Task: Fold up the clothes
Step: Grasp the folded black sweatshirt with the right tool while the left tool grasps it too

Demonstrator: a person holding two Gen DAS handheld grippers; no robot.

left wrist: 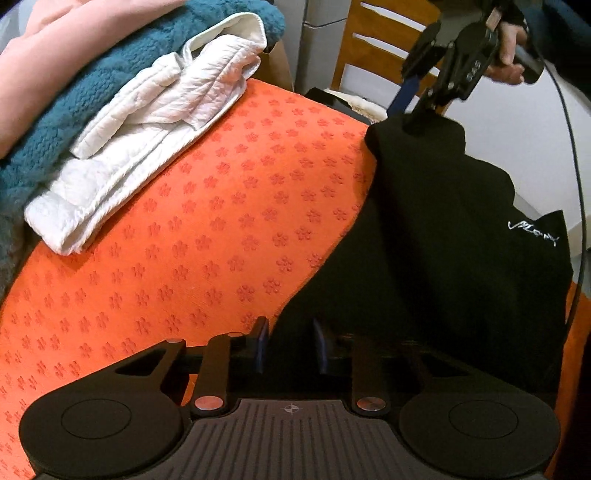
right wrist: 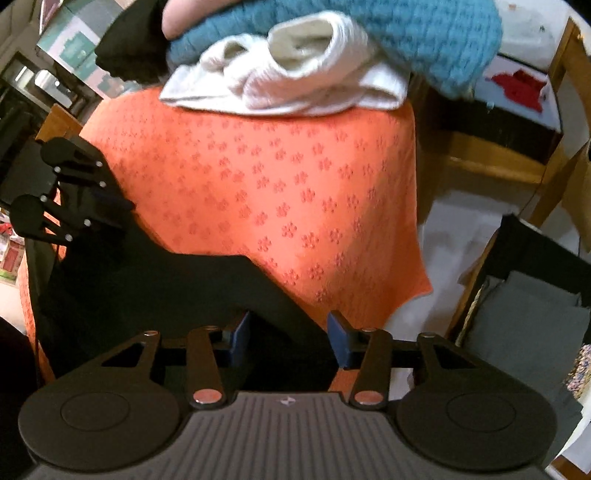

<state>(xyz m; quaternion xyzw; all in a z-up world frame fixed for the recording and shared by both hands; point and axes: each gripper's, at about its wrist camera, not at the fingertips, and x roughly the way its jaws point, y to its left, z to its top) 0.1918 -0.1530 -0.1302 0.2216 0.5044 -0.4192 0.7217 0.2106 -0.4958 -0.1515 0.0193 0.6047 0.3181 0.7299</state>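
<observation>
Left wrist view puts my left gripper (left wrist: pixel 291 345) low over the near edge of the black garment (left wrist: pixel 436 266), which lies on the right part of the orange flower-patterned cloth (left wrist: pixel 221 229). Its jaws stand narrowly apart with black fabric between them; whether the pads actually press the fabric I cannot tell. Far right in this view, my right gripper (left wrist: pixel 417 120) meets the garment's far corner, a hand (left wrist: pixel 511 48) behind it on the handle. Right wrist view shows that gripper's jaws about half open, with a fold of the black garment between the blue pads (right wrist: pixel 341 341) and a visible gap on either side, so nothing is clamped. At the far end of the cloth a white garment (left wrist: pixel 147 140) lies against a teal knit (left wrist: pixel 92 92) and a pink item (left wrist: pixel 74 29)
</observation>
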